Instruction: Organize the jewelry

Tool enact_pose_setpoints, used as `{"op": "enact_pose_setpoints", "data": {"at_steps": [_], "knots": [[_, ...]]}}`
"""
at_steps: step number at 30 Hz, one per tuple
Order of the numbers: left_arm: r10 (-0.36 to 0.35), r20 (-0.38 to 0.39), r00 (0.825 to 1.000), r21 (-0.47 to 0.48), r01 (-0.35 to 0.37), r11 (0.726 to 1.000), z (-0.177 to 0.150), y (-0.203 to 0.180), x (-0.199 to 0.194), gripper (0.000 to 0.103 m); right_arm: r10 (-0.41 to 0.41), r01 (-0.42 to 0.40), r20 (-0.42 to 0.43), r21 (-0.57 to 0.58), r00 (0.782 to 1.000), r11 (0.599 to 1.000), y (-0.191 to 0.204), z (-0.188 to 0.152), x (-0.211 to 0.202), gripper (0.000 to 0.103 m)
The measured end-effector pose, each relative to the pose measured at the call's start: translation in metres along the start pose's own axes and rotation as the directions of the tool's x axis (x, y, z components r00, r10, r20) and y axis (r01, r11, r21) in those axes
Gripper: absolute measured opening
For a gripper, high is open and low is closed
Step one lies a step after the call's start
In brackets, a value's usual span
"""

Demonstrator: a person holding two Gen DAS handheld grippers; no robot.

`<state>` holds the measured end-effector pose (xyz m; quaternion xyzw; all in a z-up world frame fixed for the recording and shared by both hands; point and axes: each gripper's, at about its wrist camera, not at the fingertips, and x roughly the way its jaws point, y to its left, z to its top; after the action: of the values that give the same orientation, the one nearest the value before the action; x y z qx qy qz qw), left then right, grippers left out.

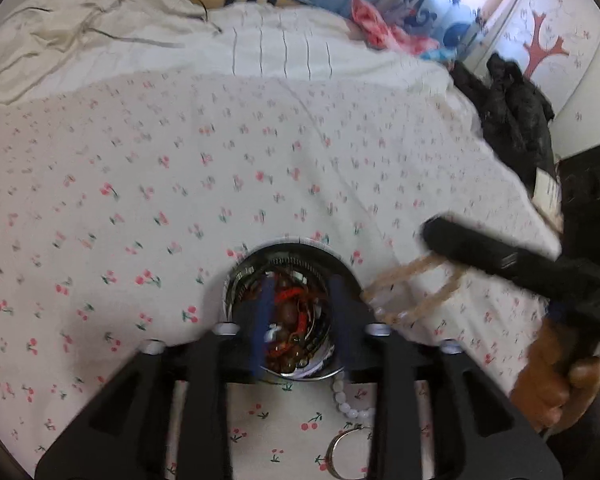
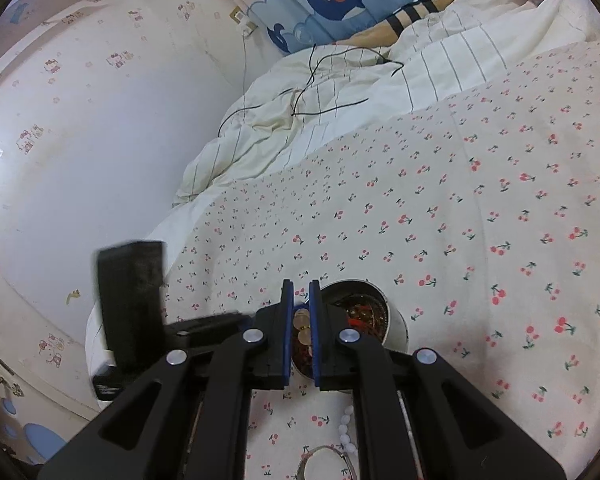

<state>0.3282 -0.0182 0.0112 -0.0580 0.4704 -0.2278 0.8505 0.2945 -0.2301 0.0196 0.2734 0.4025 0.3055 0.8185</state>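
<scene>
A round metal tin [image 1: 292, 254] holding a tangle of red, brown and beaded jewelry sits on the cherry-print sheet. My left gripper [image 1: 300, 316] hangs over it, open, its blue pads [image 1: 264, 320] apart with nothing pressed between them. My right gripper [image 1: 440, 240] reaches in from the right, shut on a tan beaded bracelet [image 1: 416, 292] whose loop dangles beside the tin. In the right wrist view the right gripper [image 2: 301, 286] pinches the bracelet's beads [image 2: 302, 322], just left of the tin [image 2: 398, 330]. A white bead bracelet [image 1: 346, 404] and a silver bangle [image 1: 340, 452] lie on the sheet in front of the tin.
The cherry-print sheet [image 2: 460, 220] covers the bed; a rumpled striped duvet [image 2: 300, 120] with a thin black cable lies beyond. A black garment [image 1: 512, 112] sits at the bed's right edge. The wall [image 2: 80, 140] borders the left side. The left gripper's black housing [image 2: 130, 300] is close by.
</scene>
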Motion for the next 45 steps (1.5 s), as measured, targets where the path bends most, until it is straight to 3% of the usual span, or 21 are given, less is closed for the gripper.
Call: {"op": "enact_pose_setpoints", "data": {"at_steps": [2, 9, 11, 15, 23, 25, 30, 36, 38, 41, 45], "knots": [[0.006, 0.034, 0.999, -0.02, -0.005, 1.0, 0.004, 0.004, -0.011, 0.047, 0.013, -0.013, -0.009, 0.01, 1.0, 1.0, -0.001, 0.001, 0.005, 0.008], [0.021, 0.102, 0.995, -0.084, -0.013, 0.996, 0.011, 0.021, -0.04, 0.048, 0.137, -0.13, -0.049, 0.125, 0.989, 0.984, -0.012, -0.002, 0.026, 0.008], [0.017, 0.11, 0.994, -0.091, -0.007, 0.996, 0.011, 0.023, -0.044, 0.049, 0.135, -0.126, -0.059, 0.131, 0.989, 0.983, -0.012, -0.003, 0.03, 0.008], [0.02, 0.097, 0.995, -0.087, -0.011, 0.996, 0.01, 0.021, -0.041, 0.05, -0.022, 0.027, -0.075, 0.055, 0.997, 0.998, -0.012, -0.006, 0.035, 0.011], [0.083, 0.06, 0.995, -0.03, -0.082, 0.996, -0.011, 0.01, -0.039, 0.054, -0.187, 0.186, -0.031, -0.029, 0.982, 0.982, -0.011, -0.011, 0.003, 0.027], [0.102, 0.046, 0.994, -0.012, -0.102, 0.995, -0.022, 0.008, -0.04, 0.055, -0.261, 0.257, -0.047, -0.064, 0.964, 0.964, -0.013, -0.019, -0.005, 0.034], [0.141, 0.027, 0.99, 0.052, -0.143, 0.988, -0.056, -0.005, -0.044, 0.06, -0.396, 0.377, -0.103, -0.165, 0.912, 0.911, -0.021, -0.052, -0.017, 0.04], [0.147, -0.046, 0.988, 0.136, -0.14, 0.981, -0.091, -0.024, -0.032, 0.061, -0.472, 0.419, -0.135, -0.297, 0.871, 0.858, -0.012, -0.075, 0.012, 0.041], [0.152, -0.061, 0.986, 0.159, -0.141, 0.977, -0.101, -0.031, -0.028, 0.061, -0.515, 0.445, -0.12, -0.365, 0.849, 0.818, -0.004, -0.083, 0.023, 0.049], [0.175, -0.087, 0.981, 0.207, -0.154, 0.966, -0.111, -0.041, -0.018, 0.062, -0.615, 0.505, -0.083, -0.49, 0.785, 0.711, 0.003, -0.099, 0.041, 0.051], [0.213, -0.112, 0.971, 0.279, -0.175, 0.944, -0.121, -0.052, -0.007, 0.062, -0.673, 0.547, -0.024, -0.561, 0.739, 0.621, 0.007, -0.108, 0.05, 0.062]]}}
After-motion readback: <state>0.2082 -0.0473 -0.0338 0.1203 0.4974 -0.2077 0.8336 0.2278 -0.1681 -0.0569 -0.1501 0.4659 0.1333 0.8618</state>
